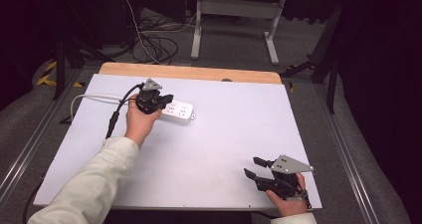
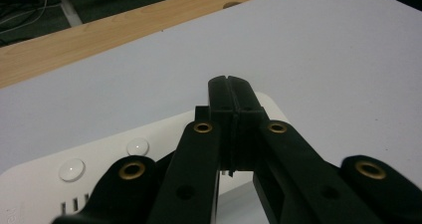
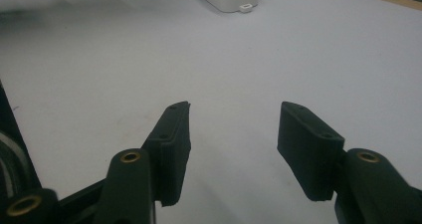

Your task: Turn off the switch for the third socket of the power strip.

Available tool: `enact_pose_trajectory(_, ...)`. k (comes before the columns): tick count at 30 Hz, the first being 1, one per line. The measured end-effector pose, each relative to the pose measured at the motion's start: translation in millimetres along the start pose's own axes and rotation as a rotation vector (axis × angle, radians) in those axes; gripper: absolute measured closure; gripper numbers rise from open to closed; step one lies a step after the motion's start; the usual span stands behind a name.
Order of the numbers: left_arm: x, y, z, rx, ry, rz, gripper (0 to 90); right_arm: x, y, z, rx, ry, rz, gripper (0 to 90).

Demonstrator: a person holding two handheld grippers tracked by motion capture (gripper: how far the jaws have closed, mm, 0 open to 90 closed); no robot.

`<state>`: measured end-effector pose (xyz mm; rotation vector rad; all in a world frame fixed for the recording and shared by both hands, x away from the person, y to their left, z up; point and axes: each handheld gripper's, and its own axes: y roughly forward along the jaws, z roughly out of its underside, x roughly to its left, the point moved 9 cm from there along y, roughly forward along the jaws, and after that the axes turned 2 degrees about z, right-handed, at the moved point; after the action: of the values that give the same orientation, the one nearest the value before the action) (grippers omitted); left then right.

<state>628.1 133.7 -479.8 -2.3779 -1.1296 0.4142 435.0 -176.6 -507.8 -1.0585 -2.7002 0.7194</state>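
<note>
1. Lying toward the far left of the white table sheet (image 1: 209, 149): white power strip (image 1: 178, 111), its white cord (image 1: 92, 97) trailing left.
2. Hovering over the power strip's left end: left gripper (image 2: 230, 92), pads pressing together, gripping nothing.
3. Resting well right of and nearer than the power strip: right gripper (image 3: 234, 134), jaws gaping wide, holding nothing.
</note>
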Motion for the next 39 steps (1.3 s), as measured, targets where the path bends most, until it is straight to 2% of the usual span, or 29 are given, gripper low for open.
enact_pose_trajectory(7, 4.3, 10.0, 3.5, 0.002, -0.011, -0.022, 90.0, 0.8, 0.5, 0.0, 0.000, -0.001, -0.006, 47.3)
enact_pose_trajectory(9, 8.4, 13.3, 5.3, 0.006, -0.028, -0.035, 90.0, 1.1, 0.6, 0.1, 0.001, -0.001, -0.008, 47.3)
enact_pose_trajectory(10, 8.1, 15.0, 6.3, 0.007, -0.051, -0.028, 90.0, 1.3, 0.8, 0.3, 0.003, -0.001, -0.010, 47.3)
enact_pose_trajectory(12, 8.8, 17.8, 6.8, 0.002, -0.068, -0.024, 90.0, 1.8, 1.2, 0.5, 0.006, -0.004, -0.011, 47.3)
enact_pose_trajectory(15, 11.4, 21.2, 7.3, -0.005, -0.076, -0.028, 90.0, 2.4, 1.3, 0.3, 0.005, -0.006, -0.013, 47.3)
enact_pose_trajectory(18, 15.8, 25.6, 10.0, -0.002, -0.104, -0.036, 90.0, 2.7, 1.0, 0.2, 0.004, -0.005, -0.014, 47.3)
enact_pose_trajectory(19, 15.4, 27.5, 11.2, -0.001, -0.124, -0.022, 90.0, 3.0, 0.8, 0.1, 0.004, -0.006, -0.015, 47.3)
enact_pose_trajectory(23, 15.5, 32.8, 14.3, 0.002, -0.117, -0.017, 90.0, 3.4, 0.9, 0.5, 0.006, -0.009, -0.019, 47.6)
enact_pose_trajectory(25, 14.7, 36.3, 15.6, -0.003, -0.096, -0.016, 90.0, 3.4, 1.1, 0.6, 0.006, -0.009, -0.020, 47.6)
enact_pose_trajectory(27, 13.3, 38.4, 16.8, -0.001, -0.102, -0.012, 90.0, 3.6, 1.4, 0.9, 0.008, -0.010, -0.023, 47.6)
enact_pose_trajectory(32, 14.0, 42.2, 19.6, 0.005, -0.094, -0.026, 90.0, 4.4, 0.8, 0.4, 0.005, -0.009, -0.026, 47.6)
enact_pose_trajectory(39, 15.8, 44.4, 21.4, 0.012, -0.060, -0.051, 90.0, 3.8, 0.9, 0.7, 0.006, -0.010, -0.025, 47.6)
